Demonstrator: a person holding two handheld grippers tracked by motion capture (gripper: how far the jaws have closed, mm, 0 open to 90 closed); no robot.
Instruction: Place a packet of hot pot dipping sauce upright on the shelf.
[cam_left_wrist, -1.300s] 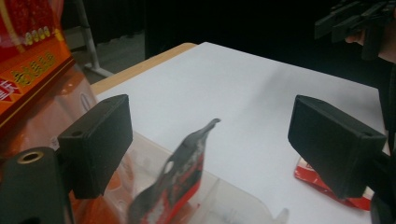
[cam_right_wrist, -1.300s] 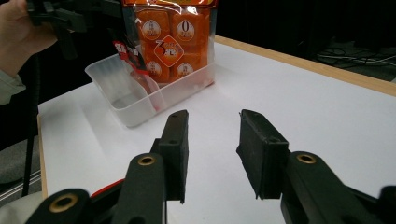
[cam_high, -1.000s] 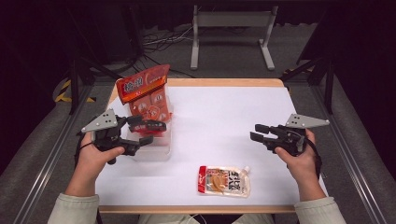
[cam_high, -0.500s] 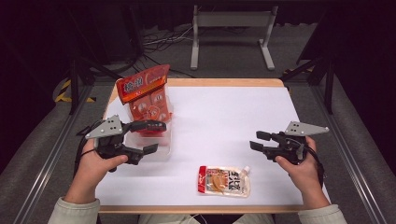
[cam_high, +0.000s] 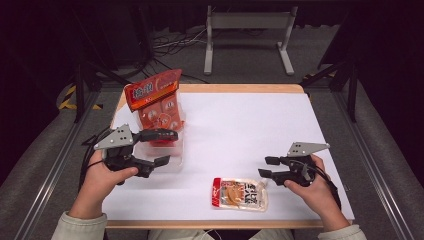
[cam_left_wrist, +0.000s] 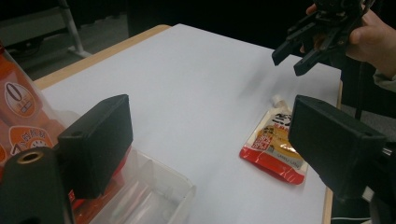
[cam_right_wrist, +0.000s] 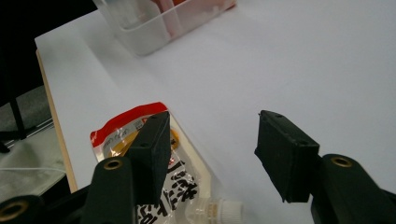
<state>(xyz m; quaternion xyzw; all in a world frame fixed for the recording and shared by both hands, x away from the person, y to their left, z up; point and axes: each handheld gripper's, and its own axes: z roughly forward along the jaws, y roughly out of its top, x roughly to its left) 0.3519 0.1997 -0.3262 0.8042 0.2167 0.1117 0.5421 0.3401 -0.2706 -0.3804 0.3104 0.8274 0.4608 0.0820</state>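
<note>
Hovering just right of the pouch (cam_high: 239, 193), the right gripper (cam_high: 265, 167) has just been opening its jaws, nothing between them. The left gripper (cam_high: 168, 147) gapes empty over the clear bin (cam_high: 172, 162).

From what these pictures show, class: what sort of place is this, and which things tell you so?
Probably a lab or recording studio: a white-topped table ringed by dark walls, loose cables on the grey floor, and a metal stand behind.
</note>
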